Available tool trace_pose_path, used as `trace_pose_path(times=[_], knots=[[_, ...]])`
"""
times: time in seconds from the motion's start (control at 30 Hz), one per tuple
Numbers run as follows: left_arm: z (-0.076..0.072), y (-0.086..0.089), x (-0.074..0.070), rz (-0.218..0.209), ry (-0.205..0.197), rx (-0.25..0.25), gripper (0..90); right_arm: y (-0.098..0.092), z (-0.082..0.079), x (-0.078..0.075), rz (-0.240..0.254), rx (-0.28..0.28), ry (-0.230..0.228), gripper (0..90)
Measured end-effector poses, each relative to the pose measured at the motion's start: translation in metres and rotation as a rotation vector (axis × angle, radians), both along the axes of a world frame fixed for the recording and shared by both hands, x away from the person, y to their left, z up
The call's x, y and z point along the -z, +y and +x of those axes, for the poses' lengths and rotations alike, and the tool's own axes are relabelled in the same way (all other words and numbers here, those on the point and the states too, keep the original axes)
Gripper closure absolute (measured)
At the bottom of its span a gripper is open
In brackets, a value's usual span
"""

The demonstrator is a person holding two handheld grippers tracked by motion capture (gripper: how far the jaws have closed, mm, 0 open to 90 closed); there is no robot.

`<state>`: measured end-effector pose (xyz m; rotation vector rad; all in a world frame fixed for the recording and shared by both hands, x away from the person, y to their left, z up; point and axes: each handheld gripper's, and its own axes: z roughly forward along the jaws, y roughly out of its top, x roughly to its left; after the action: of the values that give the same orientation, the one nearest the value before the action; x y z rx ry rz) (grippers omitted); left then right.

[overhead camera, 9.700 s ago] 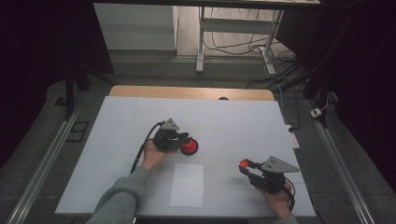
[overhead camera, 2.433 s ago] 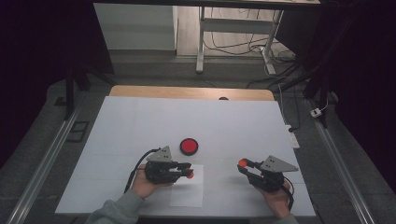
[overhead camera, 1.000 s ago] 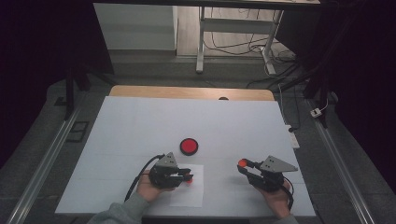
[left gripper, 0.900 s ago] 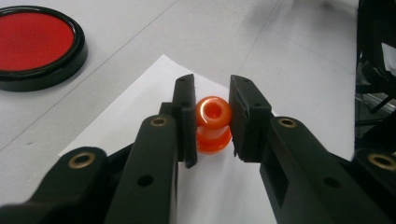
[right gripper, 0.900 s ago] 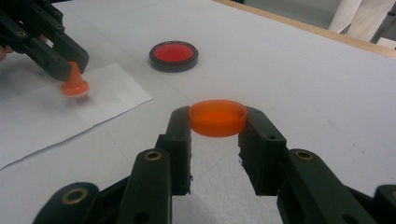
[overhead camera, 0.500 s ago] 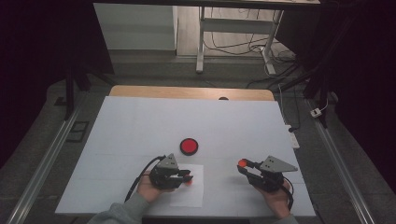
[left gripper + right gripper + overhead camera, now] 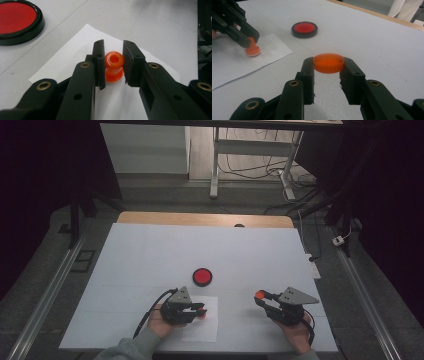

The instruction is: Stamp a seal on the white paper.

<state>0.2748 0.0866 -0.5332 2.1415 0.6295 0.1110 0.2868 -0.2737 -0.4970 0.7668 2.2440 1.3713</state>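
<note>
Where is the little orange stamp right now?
The little orange stamp sits between the jaws of the left tool, pressed down on the white paper sheet near the table's front edge, just in front of the red ink pad.

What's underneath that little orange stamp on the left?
The stamp, held between the left gripper fingers, stands on a white paper sheet on the table. Its base covers whatever mark lies beneath.
</note>
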Motion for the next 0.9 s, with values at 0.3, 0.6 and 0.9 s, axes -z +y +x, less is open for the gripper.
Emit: trace_pose_path(times=[0.3, 0.6, 0.9], knots=[[-0.0066, -0.0028, -0.0003, 0.052, -0.067, 0.014, 73.3, 0.0003, -0.0009, -0.0005, 0.002, 0.002, 0.0, 64.6], [-0.0087, -0.0034, 0.0011, 0.053, -0.081, 0.008, 73.4, -0.0014, -0.0013, -0.0015, 0.002, 0.006, 0.002, 64.7], [-0.0112, -0.0048, 0.0025, 0.055, -0.103, 0.002, 73.5, -0.0008, -0.0015, -0.0013, 0.011, 0.007, -0.006, 64.7]])
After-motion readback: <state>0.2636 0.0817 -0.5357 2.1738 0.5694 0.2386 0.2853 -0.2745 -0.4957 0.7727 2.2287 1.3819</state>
